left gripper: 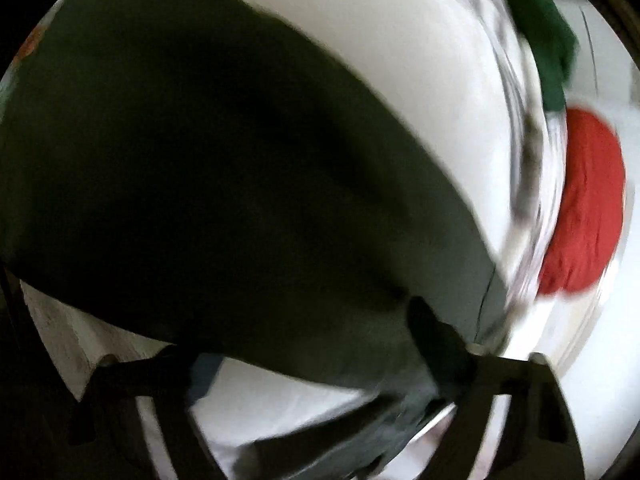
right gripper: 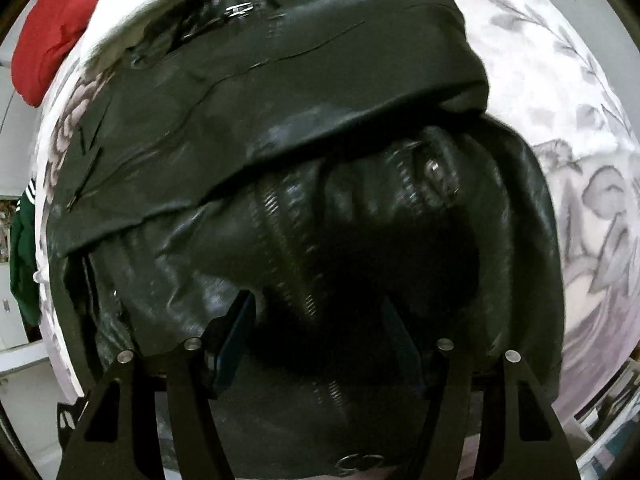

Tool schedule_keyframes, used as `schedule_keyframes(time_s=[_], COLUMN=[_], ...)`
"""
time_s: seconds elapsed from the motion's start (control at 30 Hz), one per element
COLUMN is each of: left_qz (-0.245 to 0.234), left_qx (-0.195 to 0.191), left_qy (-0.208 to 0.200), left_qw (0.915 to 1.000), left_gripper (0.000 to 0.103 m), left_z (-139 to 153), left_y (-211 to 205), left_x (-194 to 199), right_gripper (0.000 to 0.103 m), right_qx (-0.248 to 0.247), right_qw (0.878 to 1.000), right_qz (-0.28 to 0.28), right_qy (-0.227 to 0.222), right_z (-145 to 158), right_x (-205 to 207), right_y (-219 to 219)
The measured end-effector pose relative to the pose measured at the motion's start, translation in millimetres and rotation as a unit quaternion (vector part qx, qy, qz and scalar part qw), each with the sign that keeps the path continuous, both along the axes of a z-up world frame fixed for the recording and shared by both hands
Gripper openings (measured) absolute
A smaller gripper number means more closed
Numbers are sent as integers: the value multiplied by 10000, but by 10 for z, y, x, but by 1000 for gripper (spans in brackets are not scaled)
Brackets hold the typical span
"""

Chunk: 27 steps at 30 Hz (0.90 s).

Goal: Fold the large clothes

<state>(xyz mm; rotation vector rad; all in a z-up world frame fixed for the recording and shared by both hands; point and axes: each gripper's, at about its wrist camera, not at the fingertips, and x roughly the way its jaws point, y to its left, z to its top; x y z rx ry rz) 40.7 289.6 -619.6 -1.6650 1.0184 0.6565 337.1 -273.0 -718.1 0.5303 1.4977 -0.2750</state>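
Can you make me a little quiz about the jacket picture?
1. True or false: the jacket is black and shiny.
2. What colour is the cloth lying past the jacket's far edge? A blue, B red, C yellow.
3. What kind of pattern is on the sheet under the jacket?

Key: 1 true. 2 B. 3 grey flowers and leaves.

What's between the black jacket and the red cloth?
In the left wrist view, bare white bed sheet and its grey patterned strip separate the black jacket from the red cloth.
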Motion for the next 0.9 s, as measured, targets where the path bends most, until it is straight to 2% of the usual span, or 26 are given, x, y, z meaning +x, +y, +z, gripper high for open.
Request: schedule_keyframes(time_s=[0.03,0.07,0.1,0.13,0.23,0.33,0.4,0.47,0.5,0.53,0.57,0.67,0.77,0.8,0.9], left_qz=[194,284,311,316,-18,-609,-889,-1107,-1262,-1372,-1484,-1834,-2171,-2312,-2793], left_qx=[64,164,246,357,854,1499,1747,1947,2093,2204,2319,2677,3129,3333,3995], left_qy=[93,205,248,204,88,9,-72,-150,-169,-178,-189,-158,-130,-140,-326], left_qw=[9997,9993,9989,9987,9963,9868,9806,9745,9695,9655,9612,9457,9245,9139,8725], left_gripper=[54,31,15,11,10,9,8,8,8,8,8,8,7,7,6], left_z=[12,30,65,102,250,439,548,639,710,755,796,912,1112,1207,1575], left_y=[76,155,208,287,434,579,606,656,658,643,638,585,459,395,81], left_x=[-26,-39,-32,-7,144,416,568,690,750,821,881,1122,1299,1370,1634], right_gripper=[67,67,67,67,67,67,69,76,78,79,79,80,80,80,80], right_qx=[-63,-122,-171,-203,-456,-1028,-1691,-2203,-2518,-2708,-2749,-2554,-2058,-1919,-1322], right_qw=[10000,9998,9996,9994,9975,9905,9778,9625,9503,9416,9382,9427,9608,9652,9811], right_qz=[75,140,212,285,521,889,1225,1556,1800,1970,2066,2116,1832,1749,1350], right_qy=[-5,-14,-33,-55,-141,-222,-192,-303,-338,-356,-385,-370,-313,-310,-415], right_z=[74,72,76,82,121,252,301,352,368,353,333,298,234,333,453], right_x=[-17,-23,-15,3,124,252,369,506,580,647,756,916,988,993,884], right_y=[146,212,291,369,640,966,1196,1366,1462,1541,1581,1606,1489,1443,1313])
